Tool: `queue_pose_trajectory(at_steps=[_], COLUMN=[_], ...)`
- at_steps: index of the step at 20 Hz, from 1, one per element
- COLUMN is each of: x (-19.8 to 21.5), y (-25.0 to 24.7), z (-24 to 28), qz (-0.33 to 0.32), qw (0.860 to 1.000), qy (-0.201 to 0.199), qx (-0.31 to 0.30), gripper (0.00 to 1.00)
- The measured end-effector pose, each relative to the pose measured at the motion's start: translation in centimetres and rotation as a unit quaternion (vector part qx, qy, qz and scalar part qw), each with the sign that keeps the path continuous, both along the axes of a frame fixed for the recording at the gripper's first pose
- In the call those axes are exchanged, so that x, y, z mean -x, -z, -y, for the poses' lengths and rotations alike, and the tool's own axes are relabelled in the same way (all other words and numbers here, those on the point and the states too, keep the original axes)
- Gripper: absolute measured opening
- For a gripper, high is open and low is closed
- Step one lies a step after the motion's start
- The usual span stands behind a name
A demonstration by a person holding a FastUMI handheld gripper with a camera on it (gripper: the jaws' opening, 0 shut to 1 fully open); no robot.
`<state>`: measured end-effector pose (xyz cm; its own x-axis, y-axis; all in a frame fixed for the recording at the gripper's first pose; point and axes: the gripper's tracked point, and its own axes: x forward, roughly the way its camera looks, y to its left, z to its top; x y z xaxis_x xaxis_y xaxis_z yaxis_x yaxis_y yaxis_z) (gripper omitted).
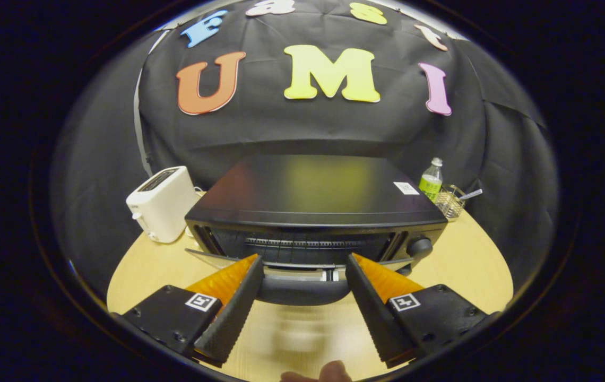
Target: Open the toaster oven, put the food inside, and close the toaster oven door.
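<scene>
A black toaster oven (313, 191) stands on the round wooden table (472, 265), just ahead of my fingers. Its glass door (207, 258) hangs lowered toward me, and the wire rack (308, 244) inside the oven shows above it. The door's dark handle (302, 291) lies between my two fingers, below their tips. My gripper (304, 261) is open, one finger on each side of the handle, with its tips at the door's top edge. I cannot tell whether either finger touches the door. A control knob (419, 247) sits at the oven's front right.
A white pop-up toaster (162, 204) stands left of the oven. Behind the oven's right corner are a green-labelled bottle (431, 180) and a small wire basket (450, 202) holding a utensil. A person's fingertip (329, 371) shows below the fingers.
</scene>
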<state>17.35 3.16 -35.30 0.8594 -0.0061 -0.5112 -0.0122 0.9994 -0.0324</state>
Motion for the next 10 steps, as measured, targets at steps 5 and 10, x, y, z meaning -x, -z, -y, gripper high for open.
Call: queue_pose_trajectory(at_steps=[5,10], x=[4.0,7.3], y=[2.9,7.5], z=[-0.1,0.1], qz=[-0.032,-0.094], qw=[0.999,0.995], qy=[-0.001,-0.012], qx=[0.010,0.012], gripper=[1.00,1.00])
